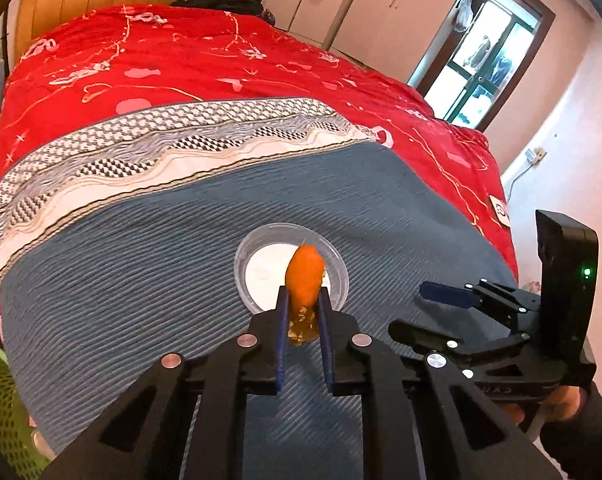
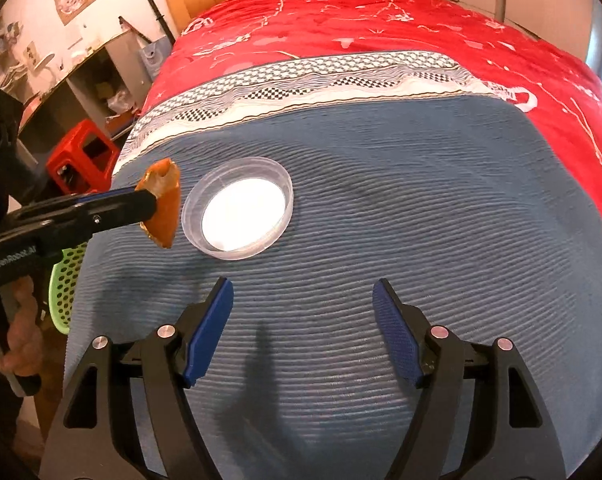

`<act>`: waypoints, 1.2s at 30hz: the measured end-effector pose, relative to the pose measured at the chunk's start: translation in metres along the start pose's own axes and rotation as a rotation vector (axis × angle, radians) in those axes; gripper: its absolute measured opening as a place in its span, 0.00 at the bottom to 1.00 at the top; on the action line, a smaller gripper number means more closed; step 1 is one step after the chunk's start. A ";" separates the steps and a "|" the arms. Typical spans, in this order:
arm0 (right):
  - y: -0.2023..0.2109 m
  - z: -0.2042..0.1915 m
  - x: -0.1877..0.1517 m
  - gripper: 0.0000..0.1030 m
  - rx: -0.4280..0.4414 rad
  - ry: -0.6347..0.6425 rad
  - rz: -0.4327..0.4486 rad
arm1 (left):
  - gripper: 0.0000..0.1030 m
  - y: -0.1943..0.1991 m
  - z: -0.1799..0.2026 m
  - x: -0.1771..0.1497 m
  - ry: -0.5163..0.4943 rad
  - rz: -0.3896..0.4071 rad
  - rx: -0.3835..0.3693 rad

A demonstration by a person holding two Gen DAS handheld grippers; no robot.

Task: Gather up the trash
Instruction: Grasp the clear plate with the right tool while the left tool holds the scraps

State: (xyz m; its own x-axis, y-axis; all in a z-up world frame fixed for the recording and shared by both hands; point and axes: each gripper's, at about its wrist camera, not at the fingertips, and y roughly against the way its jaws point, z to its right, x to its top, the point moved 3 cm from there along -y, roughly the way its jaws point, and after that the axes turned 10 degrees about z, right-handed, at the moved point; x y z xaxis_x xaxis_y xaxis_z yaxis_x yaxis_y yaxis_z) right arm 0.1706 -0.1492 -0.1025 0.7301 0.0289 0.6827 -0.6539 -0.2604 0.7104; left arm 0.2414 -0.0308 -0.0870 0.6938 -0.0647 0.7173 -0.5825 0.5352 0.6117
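A piece of orange peel [image 1: 304, 276] is pinched between the blue pads of my left gripper [image 1: 303, 294], which is shut on it and holds it in the air. Behind it, a clear round plastic dish [image 1: 243, 264] rests on the blue blanket. In the right wrist view the peel [image 2: 163, 204] hangs just left of the dish [image 2: 193, 216], with the left gripper [image 2: 149, 200] reaching in from the left. My right gripper [image 2: 303, 284] stands open over the blanket, nearer than the dish, with nothing between its fingers. It also shows at the right of the left wrist view as the right gripper [image 1: 421, 312].
The blue blanket [image 2: 381, 200] covers the near part of a bed, with a red quilt [image 2: 381, 20] beyond. A green perforated basket [image 2: 67, 280] sits beside the bed at the left, and a red stool [image 2: 81, 160] stands further back. A hand [image 2: 21, 340] grips the left tool's handle.
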 end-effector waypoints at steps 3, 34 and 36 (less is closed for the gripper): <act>-0.003 -0.008 0.004 0.74 0.026 0.019 -0.002 | 0.13 0.013 -0.002 0.003 0.009 0.029 0.016; -0.049 -0.097 0.025 0.84 0.054 0.190 0.006 | 0.13 0.179 -0.144 -0.066 0.217 0.143 0.455; -0.040 -0.111 0.026 0.84 0.084 0.198 0.020 | 0.13 0.189 -0.156 -0.075 0.249 0.140 0.482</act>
State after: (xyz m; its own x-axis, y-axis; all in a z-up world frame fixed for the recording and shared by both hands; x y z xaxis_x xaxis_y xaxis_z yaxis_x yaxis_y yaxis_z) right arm 0.1937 -0.0307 -0.0945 0.6590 0.2096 0.7223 -0.6427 -0.3419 0.6856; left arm 0.1453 0.2068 -0.0779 0.6406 0.2120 0.7380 -0.7636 0.0752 0.6413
